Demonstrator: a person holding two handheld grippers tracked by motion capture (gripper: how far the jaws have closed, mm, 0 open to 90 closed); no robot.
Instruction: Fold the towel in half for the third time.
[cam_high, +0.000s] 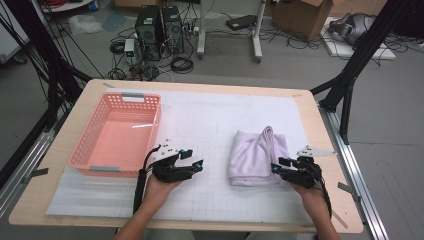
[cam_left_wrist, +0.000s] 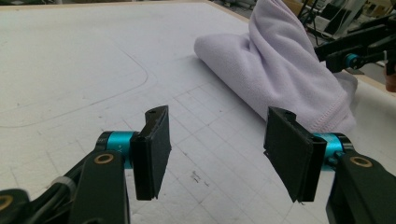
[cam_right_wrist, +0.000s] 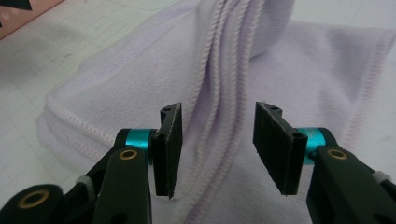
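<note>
A folded lilac towel (cam_high: 257, 156) lies on the white gridded mat (cam_high: 210, 125), right of centre, with a raised ridge along its top. My right gripper (cam_high: 281, 166) hovers at the towel's near right corner, open, its jaws apart over the stitched hems of the towel (cam_right_wrist: 219, 88). My left gripper (cam_high: 192, 159) stands open over bare mat to the left of the towel, nothing between its jaws. In the left gripper view the towel (cam_left_wrist: 280, 65) lies ahead to the right, with the right gripper (cam_left_wrist: 355, 58) beyond it.
An empty pink plastic basket (cam_high: 117, 134) stands at the left on the mat, close behind my left hand. The wooden table's edge (cam_high: 325, 145) runs just right of the towel. Cables, computer towers and boxes sit on the floor beyond the table.
</note>
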